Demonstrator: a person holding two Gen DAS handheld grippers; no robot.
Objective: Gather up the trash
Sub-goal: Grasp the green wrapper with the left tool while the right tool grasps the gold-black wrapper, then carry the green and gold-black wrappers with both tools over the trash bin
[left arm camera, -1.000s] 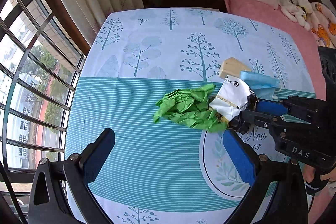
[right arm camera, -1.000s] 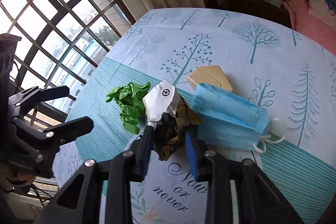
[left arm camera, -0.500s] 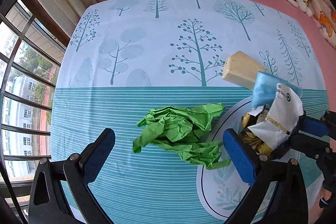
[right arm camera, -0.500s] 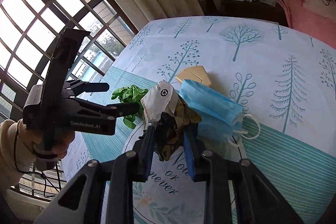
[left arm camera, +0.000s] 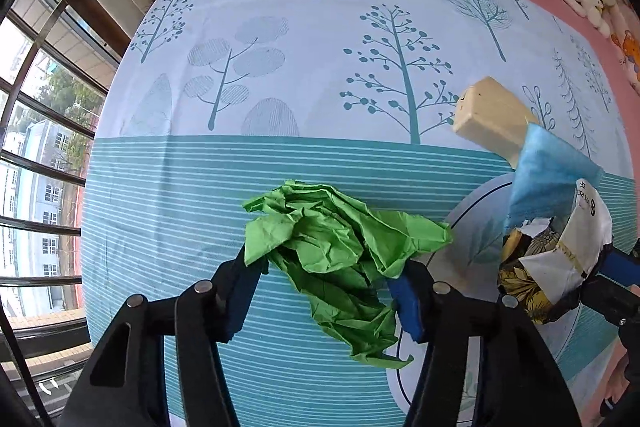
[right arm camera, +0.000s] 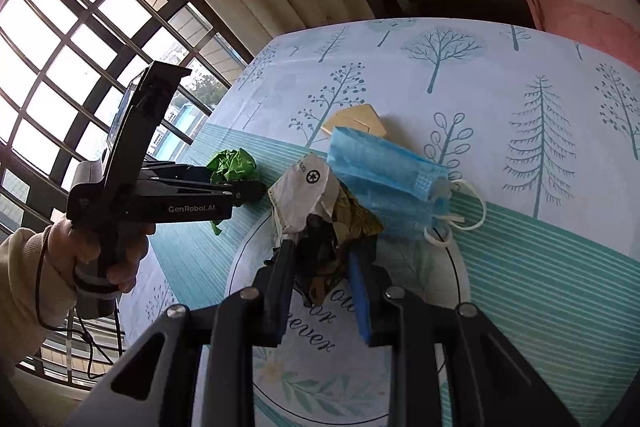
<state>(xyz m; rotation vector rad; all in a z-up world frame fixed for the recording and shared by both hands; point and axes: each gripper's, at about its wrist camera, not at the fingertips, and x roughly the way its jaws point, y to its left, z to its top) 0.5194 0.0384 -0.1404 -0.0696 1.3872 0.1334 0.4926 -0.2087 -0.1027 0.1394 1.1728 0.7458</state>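
step: grabbing second trash item | left gripper jaws closing around crumpled green paper on the tree-print bedsheet, pads not clearly pressing yet | right gripper narrow, clamped on crumpled wrapper, held just above sheet | blue face mask, beige box uncollected | next: finish squeeze, lift paper

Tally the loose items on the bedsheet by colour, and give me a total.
Green: 1, crumpled green paper
Blue: 1, blue face mask
Beige: 1, beige box
White and dark printed: 1, crumpled wrapper
Total: 4
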